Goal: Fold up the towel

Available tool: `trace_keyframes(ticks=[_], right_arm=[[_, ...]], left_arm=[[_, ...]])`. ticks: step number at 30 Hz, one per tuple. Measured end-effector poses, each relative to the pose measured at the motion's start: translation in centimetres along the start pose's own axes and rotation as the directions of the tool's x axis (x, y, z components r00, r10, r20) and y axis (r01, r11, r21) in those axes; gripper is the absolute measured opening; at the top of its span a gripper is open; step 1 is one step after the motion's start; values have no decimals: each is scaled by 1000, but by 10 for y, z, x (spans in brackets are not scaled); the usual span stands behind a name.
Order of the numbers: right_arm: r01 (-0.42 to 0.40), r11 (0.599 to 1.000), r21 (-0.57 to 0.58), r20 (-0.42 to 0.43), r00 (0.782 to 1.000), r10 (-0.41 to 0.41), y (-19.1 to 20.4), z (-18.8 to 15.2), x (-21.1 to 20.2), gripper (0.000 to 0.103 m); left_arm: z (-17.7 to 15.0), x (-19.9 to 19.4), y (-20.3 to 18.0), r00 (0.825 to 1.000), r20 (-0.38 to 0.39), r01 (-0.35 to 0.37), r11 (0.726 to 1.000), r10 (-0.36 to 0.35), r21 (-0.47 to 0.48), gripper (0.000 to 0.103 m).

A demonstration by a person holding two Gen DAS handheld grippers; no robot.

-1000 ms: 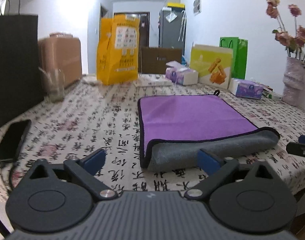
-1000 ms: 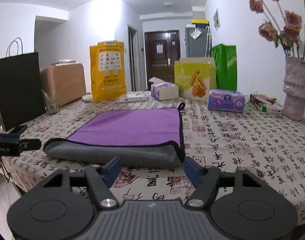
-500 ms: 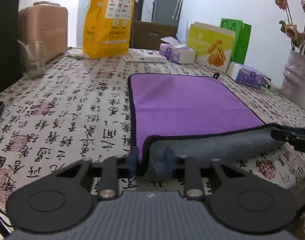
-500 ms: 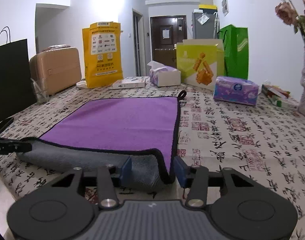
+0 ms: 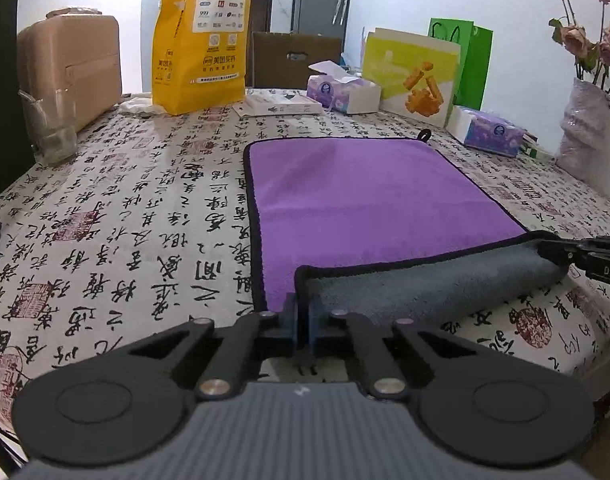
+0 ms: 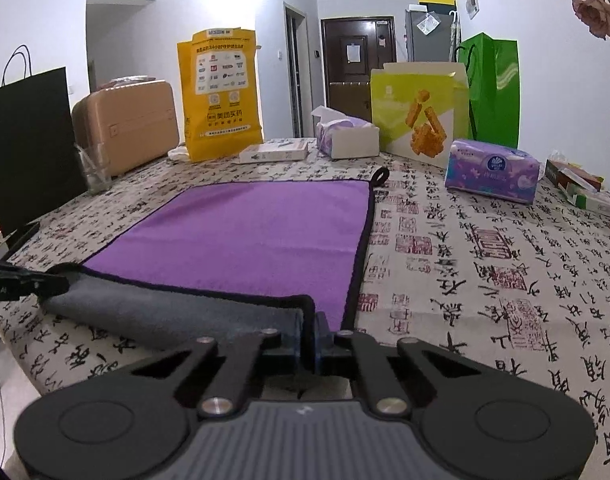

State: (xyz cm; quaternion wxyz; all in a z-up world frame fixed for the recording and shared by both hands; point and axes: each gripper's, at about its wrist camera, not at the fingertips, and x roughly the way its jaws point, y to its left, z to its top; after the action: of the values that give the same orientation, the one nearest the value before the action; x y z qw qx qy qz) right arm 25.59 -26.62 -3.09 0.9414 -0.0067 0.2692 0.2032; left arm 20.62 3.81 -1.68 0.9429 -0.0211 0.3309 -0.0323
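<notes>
The towel [image 5: 369,200] lies on the table [image 5: 125,216], purple side up, flat across most of its area. Its near edge is turned up and rolled back toward the far side, so the grey underside [image 5: 425,284] shows as a long fold along that edge. A small black loop [image 6: 380,176] sticks out at the towel's far right corner.

The left gripper [image 5: 303,320] is clenched on the towel's near left corner, the black hem pinched between its blue pads. The right gripper [image 6: 308,340] is clamped on the near right corner in the same way. Each gripper shows in the other's view, at the opposite end of the grey fold.

Beyond the towel's far edge stand a yellow bag [image 5: 201,36], a flat white box [image 5: 279,105], an open tissue box [image 5: 345,92], a yellow-green carton [image 5: 411,74] and a green bag [image 6: 493,88]. A purple tissue pack [image 6: 491,176] lies to the far right of the towel, with a vase [image 5: 585,132] of dried flowers further right. To the towel's left are a glass [image 5: 51,128], a tan suitcase [image 5: 73,68] and a black bag [image 6: 29,144].
</notes>
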Motion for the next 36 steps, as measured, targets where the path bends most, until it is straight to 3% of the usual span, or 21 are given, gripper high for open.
trace_keyframes(ticks=[5, 15, 22, 36], right_arm=[[2, 1000, 10, 19, 1000, -2, -4, 7, 2, 5], [5, 1000, -26, 91, 996, -3, -6, 38, 11, 4], [15, 999, -51, 113, 994, -9, -12, 63, 29, 4], [17, 997, -78, 112, 994, -9, -23, 109, 80, 4]], left_arm=[[11, 2, 5, 1000, -10, -8, 1000, 8, -13, 5], [56, -1, 6, 993, 119, 6, 1000, -6, 4, 5], [85, 14, 12, 988, 154, -12, 1000, 10, 12, 5], [129, 59, 30, 990, 143, -17, 1000, 18, -10, 5]])
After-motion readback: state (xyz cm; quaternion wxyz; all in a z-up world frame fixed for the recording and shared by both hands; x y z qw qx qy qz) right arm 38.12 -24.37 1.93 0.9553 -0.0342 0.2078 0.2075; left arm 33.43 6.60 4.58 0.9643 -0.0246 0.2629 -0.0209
